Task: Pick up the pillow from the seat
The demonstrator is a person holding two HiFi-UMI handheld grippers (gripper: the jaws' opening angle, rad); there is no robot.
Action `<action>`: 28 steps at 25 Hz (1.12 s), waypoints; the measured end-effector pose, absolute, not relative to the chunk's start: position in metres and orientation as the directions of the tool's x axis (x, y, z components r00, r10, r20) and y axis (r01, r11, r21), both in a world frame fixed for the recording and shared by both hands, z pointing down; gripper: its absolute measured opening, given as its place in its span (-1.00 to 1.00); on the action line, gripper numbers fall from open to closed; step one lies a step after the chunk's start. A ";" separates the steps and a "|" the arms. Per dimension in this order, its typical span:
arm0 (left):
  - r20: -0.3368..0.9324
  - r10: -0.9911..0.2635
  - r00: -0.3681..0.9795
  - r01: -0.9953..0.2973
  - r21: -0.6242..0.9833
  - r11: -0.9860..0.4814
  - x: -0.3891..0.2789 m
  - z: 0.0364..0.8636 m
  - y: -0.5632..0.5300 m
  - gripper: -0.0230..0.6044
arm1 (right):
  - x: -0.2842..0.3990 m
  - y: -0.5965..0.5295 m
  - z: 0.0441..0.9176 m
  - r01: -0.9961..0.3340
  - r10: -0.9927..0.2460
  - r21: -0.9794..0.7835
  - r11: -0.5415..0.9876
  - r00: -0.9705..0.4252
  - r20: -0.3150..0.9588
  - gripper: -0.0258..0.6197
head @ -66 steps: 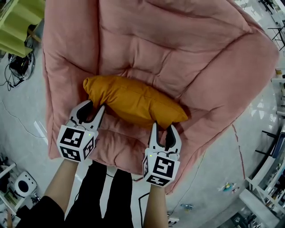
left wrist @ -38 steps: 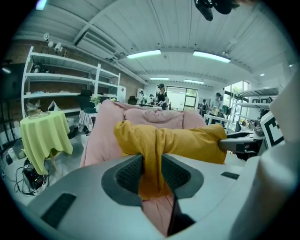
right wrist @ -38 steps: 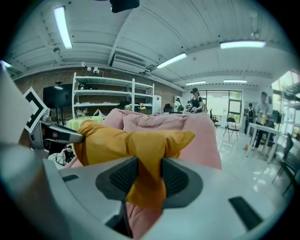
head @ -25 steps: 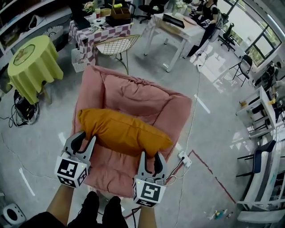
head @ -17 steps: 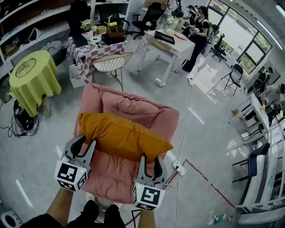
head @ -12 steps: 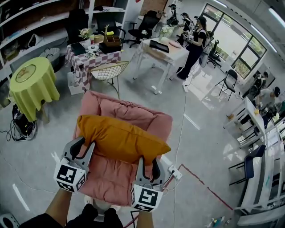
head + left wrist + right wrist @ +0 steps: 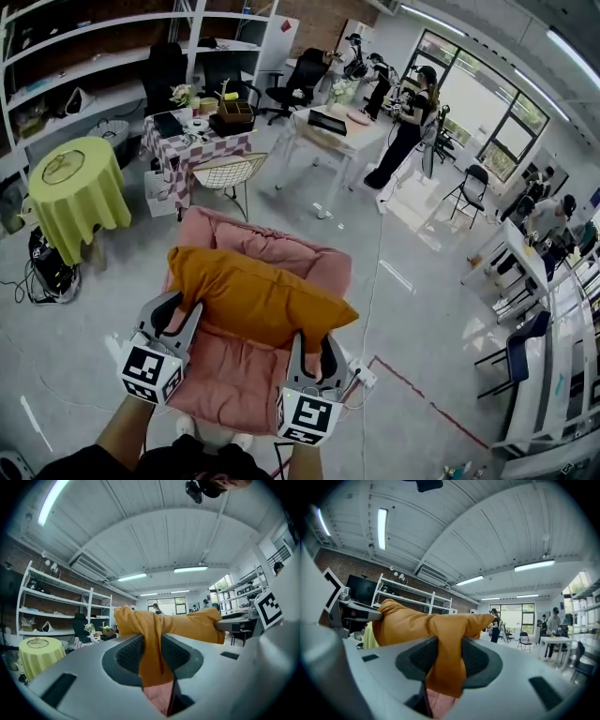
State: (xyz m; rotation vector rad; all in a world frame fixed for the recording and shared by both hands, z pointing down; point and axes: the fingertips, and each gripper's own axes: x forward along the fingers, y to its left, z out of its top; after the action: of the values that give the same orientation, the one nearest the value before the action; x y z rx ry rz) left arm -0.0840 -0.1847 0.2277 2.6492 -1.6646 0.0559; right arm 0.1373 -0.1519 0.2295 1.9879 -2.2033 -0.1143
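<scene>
Pillow: the orange pillow [image 7: 258, 295] hangs in the air, stretched level between both claws, directly over the seat [image 7: 225, 384].
Left claw: the left claw [image 7: 175, 319] is partly closed, and its pads [image 7: 129, 656] pinch a fold of the pillow's near left edge. The cloth droops between the jaws.
Right claw: the right claw [image 7: 314, 356] is likewise partly closed on a fold of the near right edge, with the cloth bunched between its pads [image 7: 476, 660].
Seat: a pink padded armchair on the grey floor [image 7: 94, 356], below the pillow. Its pink shows under the cloth in both gripper views.
Surroundings: a round surface [image 7: 75, 192] under a yellow-green cloth stands at the left. A checked surface [image 7: 192, 141] carrying small things stands behind the armchair, with a wire chair [image 7: 230, 173] just before it. People [image 7: 403, 122] stand by a white surface [image 7: 342, 127] farther back.
</scene>
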 end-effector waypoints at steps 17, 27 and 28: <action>0.042 -0.896 0.441 -0.897 0.010 -0.441 -0.085 0.230 -0.166 -0.54 | 0.136 -0.132 0.229 -0.980 -0.993 0.175 0.099 -0.086 0.083 -0.40; 0.050 -0.894 0.446 -0.895 0.024 -0.445 -0.087 0.235 -0.168 -0.54 | 0.134 -0.134 0.234 -0.981 -0.992 0.168 0.099 -0.085 0.091 -0.42; 0.049 -0.893 0.447 -0.895 0.024 -0.446 -0.086 0.234 -0.167 -0.54 | 0.135 -0.134 0.235 -0.981 -0.992 0.167 0.098 -0.084 0.089 -0.43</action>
State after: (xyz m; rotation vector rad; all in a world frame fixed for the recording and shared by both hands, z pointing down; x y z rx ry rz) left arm -0.0862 -0.1673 0.2344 2.6322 -1.6278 0.0445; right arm 0.1346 -0.1338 0.2345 1.9946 -2.1880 -0.0955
